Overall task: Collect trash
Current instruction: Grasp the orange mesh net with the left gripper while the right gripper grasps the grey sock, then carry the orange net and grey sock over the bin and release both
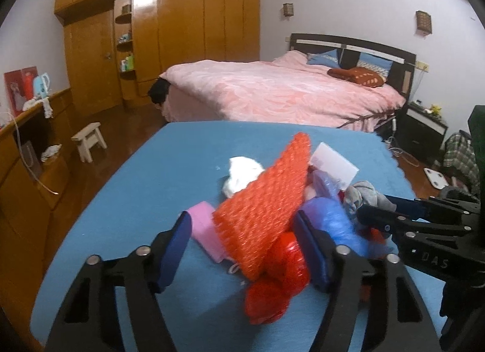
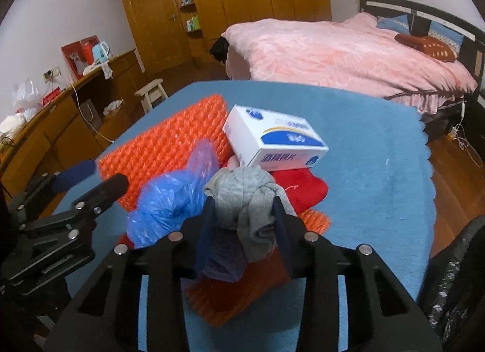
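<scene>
Trash was piled in the middle of the blue worktop (image 2: 379, 146). An orange bubble sheet (image 1: 266, 200) was propped up in the pile, tilted on its edge. A white box (image 2: 272, 140) with blue print was resting on top of the heap, its flaps closed, so nothing inside could be seen. A crumpled blue plastic bag (image 2: 169, 200) was lying beside the box, and whether anything was in it could not be told. A red cloth (image 2: 303, 188) was tucked under the box. A pink block (image 1: 206, 230) and a white crumpled tissue (image 1: 242, 173) were lying at the far side of the pile. A red plastic bag (image 1: 279, 273) was squashed at the near edge of the pile.

The left gripper (image 1: 242, 249) was placed around the orange sheet, with its jaws apart and the sheet between them; the pads were not clearly pressed on it. The right gripper (image 2: 242, 230) was clamped on a grey rag (image 2: 248, 200), which was bunched up between its jaws.

Behind the worktop, a bed (image 2: 333, 49) with a pink cover was seen.
</scene>
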{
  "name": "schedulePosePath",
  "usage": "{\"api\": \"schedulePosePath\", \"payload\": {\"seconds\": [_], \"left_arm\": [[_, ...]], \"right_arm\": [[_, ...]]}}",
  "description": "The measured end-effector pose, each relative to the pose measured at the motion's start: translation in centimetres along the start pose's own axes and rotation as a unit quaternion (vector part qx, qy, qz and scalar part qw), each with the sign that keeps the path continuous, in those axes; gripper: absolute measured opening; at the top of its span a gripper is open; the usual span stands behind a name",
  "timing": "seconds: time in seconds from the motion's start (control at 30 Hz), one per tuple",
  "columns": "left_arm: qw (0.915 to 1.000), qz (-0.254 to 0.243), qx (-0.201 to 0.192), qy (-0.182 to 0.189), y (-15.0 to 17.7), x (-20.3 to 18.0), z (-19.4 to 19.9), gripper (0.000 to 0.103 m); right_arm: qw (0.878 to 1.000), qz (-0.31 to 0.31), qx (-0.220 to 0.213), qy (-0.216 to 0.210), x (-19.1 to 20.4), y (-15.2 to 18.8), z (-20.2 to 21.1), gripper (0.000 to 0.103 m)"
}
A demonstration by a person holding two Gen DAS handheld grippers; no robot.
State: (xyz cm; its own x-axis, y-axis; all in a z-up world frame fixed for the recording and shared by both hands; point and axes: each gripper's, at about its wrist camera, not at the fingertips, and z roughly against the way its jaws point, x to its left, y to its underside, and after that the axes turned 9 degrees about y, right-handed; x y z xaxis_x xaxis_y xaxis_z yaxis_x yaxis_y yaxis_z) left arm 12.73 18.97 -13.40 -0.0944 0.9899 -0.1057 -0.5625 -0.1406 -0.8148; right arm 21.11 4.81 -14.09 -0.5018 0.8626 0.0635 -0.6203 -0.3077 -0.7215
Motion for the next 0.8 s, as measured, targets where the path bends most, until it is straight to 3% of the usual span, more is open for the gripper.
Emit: {"api": "schedulePosePath", "payload": {"seconds": [0.33,0.47,0.8], "left_arm": [[0.9988,0.000,0.021,0.045,-0.4,-0.8,-1.7,0.017],[0.9990,-0.004,0.015,0.041,-0.4,-1.2,-1.1,0.013],[0.9987,0.010,-0.043,0.025,-1.7,-1.8,3.7,0.012]], "right_arm": [[1.000,-0.008,-0.016,0.013,-1.7,-0.3,2.2,0.036],[1.000,-0.006,-0.018,0.016,-1.8,0.0,2.9,0.036],[0.999,-0.009,-0.043,0.013,-2.1,-0.4,5.4,0.036]]}}
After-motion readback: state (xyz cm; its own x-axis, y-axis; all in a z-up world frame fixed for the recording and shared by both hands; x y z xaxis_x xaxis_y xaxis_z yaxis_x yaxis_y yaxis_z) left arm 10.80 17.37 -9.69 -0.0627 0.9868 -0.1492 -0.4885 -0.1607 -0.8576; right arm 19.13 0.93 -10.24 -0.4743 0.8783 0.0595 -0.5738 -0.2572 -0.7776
